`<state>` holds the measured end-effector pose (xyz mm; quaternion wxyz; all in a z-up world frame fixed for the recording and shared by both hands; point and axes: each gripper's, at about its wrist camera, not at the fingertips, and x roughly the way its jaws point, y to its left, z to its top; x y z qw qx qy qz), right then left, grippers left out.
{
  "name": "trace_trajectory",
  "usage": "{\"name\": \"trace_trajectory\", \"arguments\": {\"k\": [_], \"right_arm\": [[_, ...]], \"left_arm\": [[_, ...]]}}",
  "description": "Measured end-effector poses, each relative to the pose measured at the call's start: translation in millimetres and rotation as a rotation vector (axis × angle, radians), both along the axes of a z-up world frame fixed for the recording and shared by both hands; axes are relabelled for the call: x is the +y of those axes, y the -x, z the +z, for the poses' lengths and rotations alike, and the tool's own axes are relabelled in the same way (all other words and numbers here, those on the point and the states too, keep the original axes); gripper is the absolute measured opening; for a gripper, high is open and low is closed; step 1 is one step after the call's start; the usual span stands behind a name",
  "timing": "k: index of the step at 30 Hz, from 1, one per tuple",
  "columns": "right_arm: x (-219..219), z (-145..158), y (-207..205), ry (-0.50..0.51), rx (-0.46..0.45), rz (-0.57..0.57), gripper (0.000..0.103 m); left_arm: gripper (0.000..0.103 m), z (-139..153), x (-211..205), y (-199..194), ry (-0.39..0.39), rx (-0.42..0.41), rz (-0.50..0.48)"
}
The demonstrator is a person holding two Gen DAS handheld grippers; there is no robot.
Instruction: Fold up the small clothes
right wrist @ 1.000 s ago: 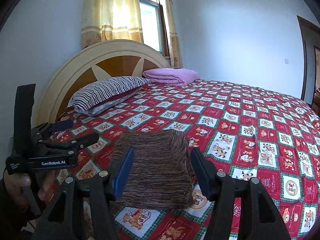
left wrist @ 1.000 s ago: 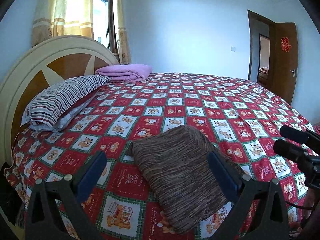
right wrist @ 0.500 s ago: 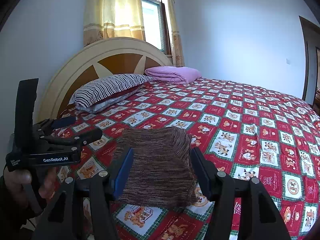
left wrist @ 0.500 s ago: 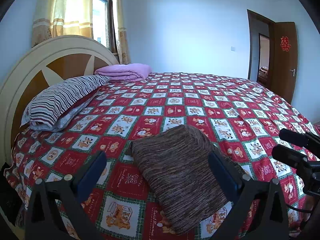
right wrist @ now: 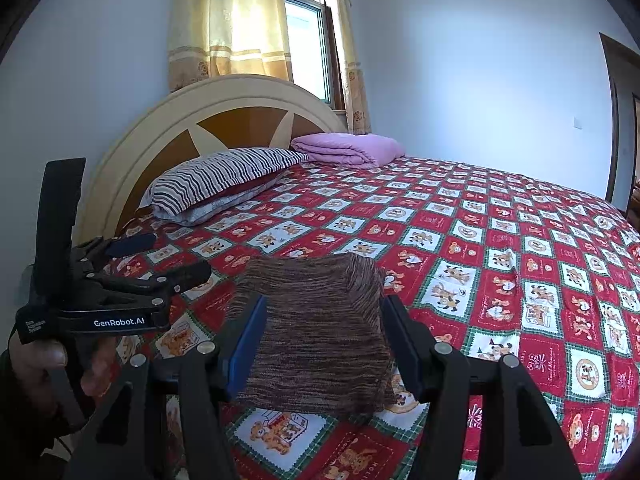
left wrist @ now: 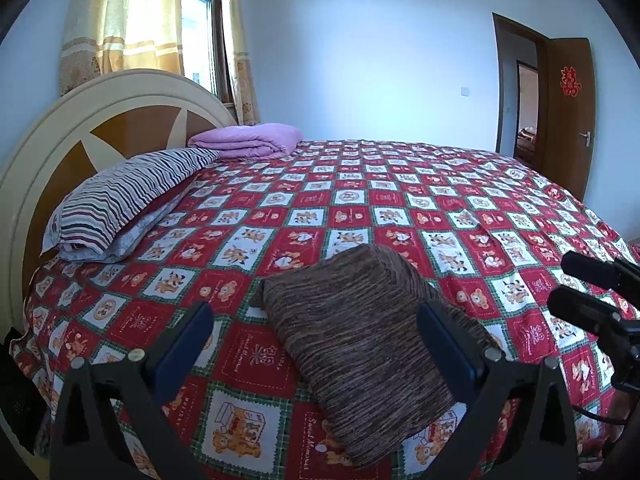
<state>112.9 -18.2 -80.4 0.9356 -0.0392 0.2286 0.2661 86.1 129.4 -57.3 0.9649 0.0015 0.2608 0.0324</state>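
Blue walls go all around our room, and a big bed fills most of it. We see a red cover on the bed with little bear squares all over. At the head end stands a round headboard, cream and brown. A striped pillow leans by it, and a folded purple blanket lies next to the pillow. Yellow curtains hang by the window. A brown door stands open on the far side.

Our brown sweater lies folded on the cover, near the edge of the bed closest to us — it is flat and neat, and nothing holds it.

Our left gripper hangs just above the near edge of the bed. Its blue fingers stand wide apart, one on each side of the sweater as we look along them, and they do not touch it. In the other view we see a hand holding that tool by its black handle.

Our right gripper is held the same way — its jaws are apart too, with the sweater showing in the gap. The pads do not press on the cloth. Both tools point a little down at the bed.
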Motion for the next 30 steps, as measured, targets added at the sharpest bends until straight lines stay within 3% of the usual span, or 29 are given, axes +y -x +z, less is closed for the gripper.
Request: {"name": "trace_trajectory", "arguments": {"k": [30], "right_arm": [[-4.8,-0.1,7.3,-0.011,-0.02,0.003,0.061]], "left_arm": [[0.103,1.7,5.2,-0.3,-0.038,-0.029,0.021]]}}
